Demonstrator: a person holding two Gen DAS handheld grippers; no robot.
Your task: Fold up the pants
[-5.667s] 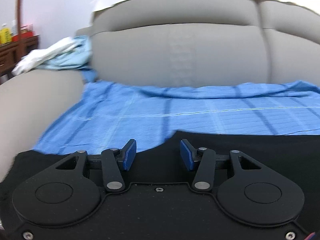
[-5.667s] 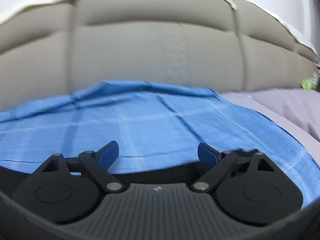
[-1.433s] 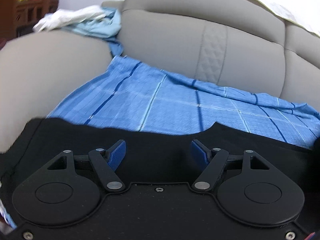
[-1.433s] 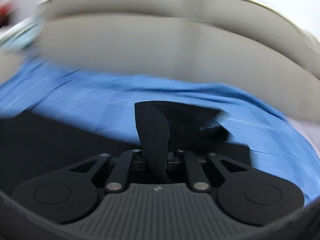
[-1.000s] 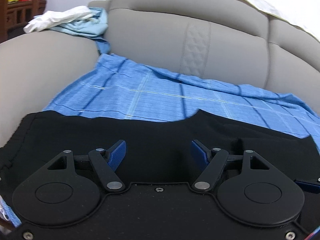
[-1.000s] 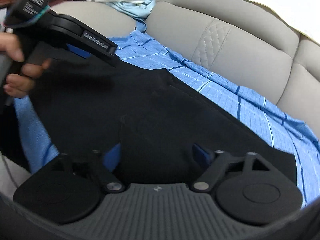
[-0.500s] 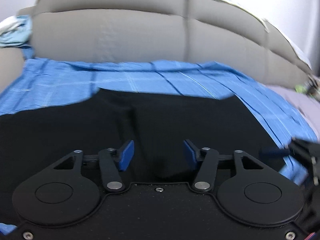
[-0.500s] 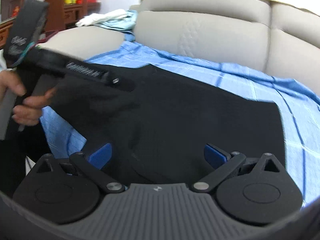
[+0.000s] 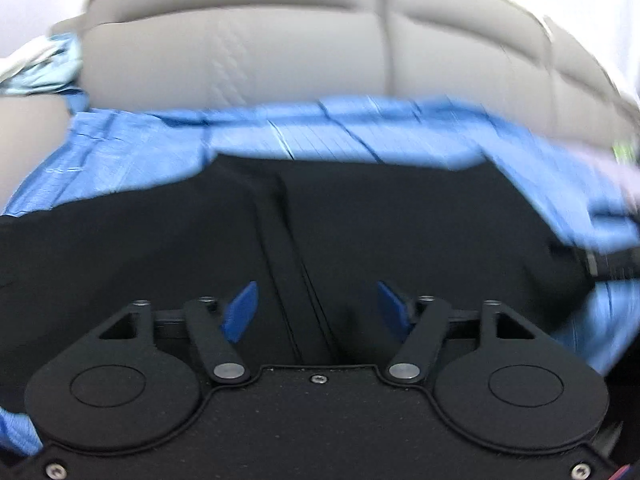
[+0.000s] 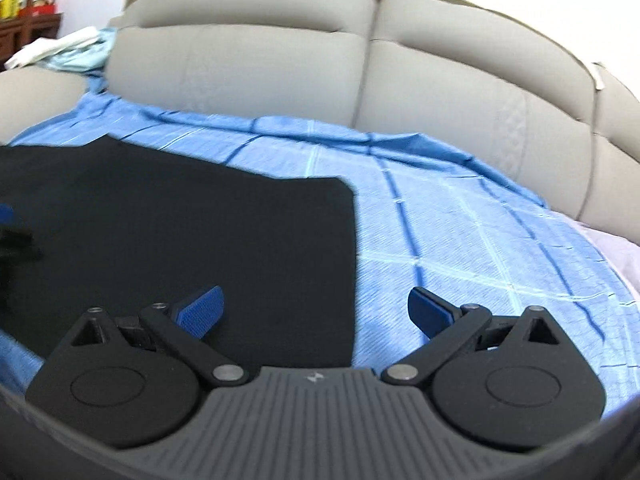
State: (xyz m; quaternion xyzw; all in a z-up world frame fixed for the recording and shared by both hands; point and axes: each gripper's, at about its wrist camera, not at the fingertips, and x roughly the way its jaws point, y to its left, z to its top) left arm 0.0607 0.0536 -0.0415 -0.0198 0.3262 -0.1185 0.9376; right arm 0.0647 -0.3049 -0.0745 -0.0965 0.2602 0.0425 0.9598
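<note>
The black pants (image 9: 400, 220) lie spread flat on a blue checked sheet (image 9: 140, 152) over the sofa seat. A raised fold of the pants (image 9: 288, 240) runs from the middle of the cloth down between the jaws of my left gripper (image 9: 316, 292). Those jaws are opening and their blue pads stand clear of the fold. My right gripper (image 10: 316, 296) hangs wide open over the right edge of the pants (image 10: 180, 232), with nothing pressed between its pads. The left gripper's tip (image 10: 12, 232) shows at the left edge of the right wrist view.
The grey padded sofa backrest (image 10: 280, 72) rises behind the sheet (image 10: 460, 240). A pile of pale clothes (image 10: 68, 52) lies on the left armrest, with a wooden shelf (image 10: 28, 28) behind it. A blurred dark shape, probably the right gripper (image 9: 592, 260), shows at the pants' right side.
My right gripper let go of the black cloth, opened wide and swung right to the pants' right edge. My left gripper shifted right along the pants, narrowed, then widened over a fold.
</note>
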